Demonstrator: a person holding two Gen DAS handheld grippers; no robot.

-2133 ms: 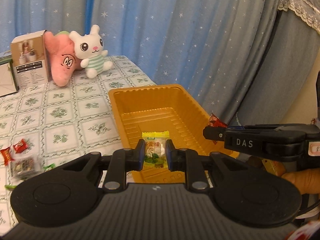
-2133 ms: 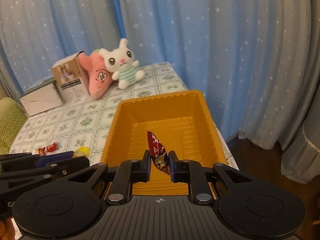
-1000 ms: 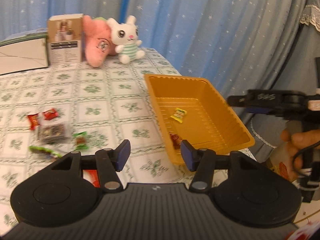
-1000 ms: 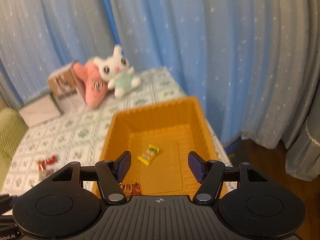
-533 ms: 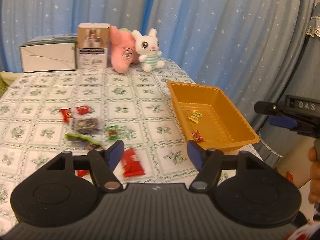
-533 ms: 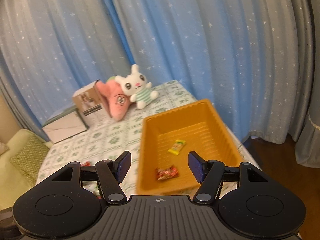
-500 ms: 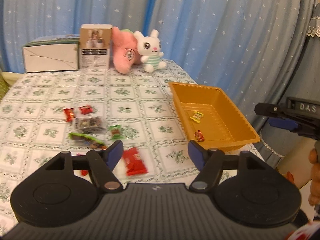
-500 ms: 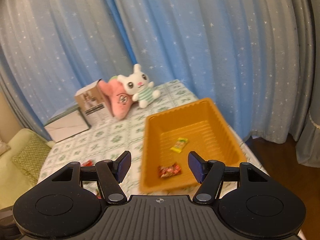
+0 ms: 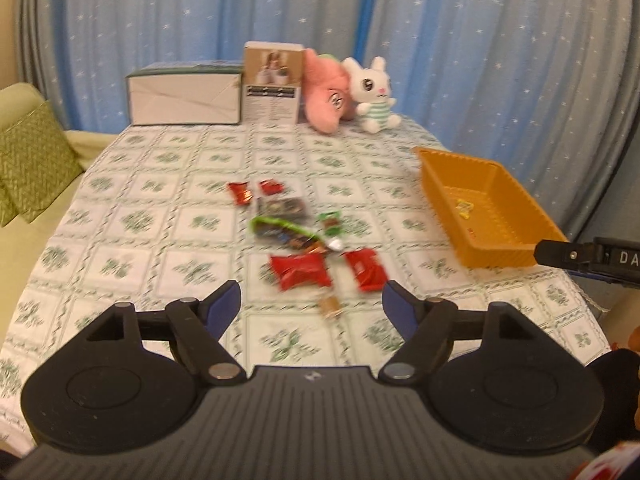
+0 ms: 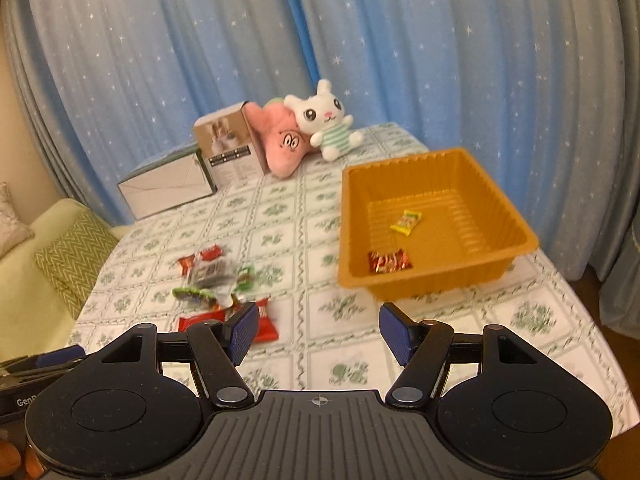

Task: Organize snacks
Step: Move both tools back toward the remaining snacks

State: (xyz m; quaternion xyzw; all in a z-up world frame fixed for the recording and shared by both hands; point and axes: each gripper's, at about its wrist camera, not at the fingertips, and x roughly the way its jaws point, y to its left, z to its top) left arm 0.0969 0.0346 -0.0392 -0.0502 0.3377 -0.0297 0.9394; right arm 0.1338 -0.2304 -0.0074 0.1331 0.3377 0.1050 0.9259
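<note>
Two grippers: both of mine are above the near part of the table, nothing between the pads of either.
Left gripper (image 9: 312, 306): jaws apart and opening; black ribbed body, blue pads; I look past it at the loose snacks.
Right gripper (image 10: 314, 330): jaws apart and opening wider, empty; same black frame and blue textured pads; its tip also shows at the right edge of the left wrist view.
Loose snacks: I see a cluster near the middle of the tablecloth, well apart from the tray; two glossy red packets (image 9: 300, 271) and (image 9: 366, 269) lie closest to me, a long green-edged wrapper (image 9: 286, 232) just behind them, a small green sweet (image 9: 331, 222), a clear dark-filled pack (image 9: 282, 207), and two little red wrappers (image 9: 240, 193) furthest back. Motion blurs them all.
Small tan piece (image 9: 331, 305): alone, just ahead of the left pads; too blurred for me to name.
Tray (image 10: 516, 248): orange moulded plastic, rectangular, ribbed walls and floor, at the table's right side.
Tray contents: one yellow wrapped sweet (image 10: 406, 222) mid-floor, one crinkly red wrapper (image 10: 390, 261) by the near wall.
Tablecloth (image 9: 168, 216): white, green floral squares.
Far edge: white box (image 9: 184, 94), tan carton (image 9: 272, 82), pink plush (image 9: 326, 100), white rabbit plush (image 9: 372, 96), touching in a row before blue starred curtains (image 10: 440, 48).
</note>
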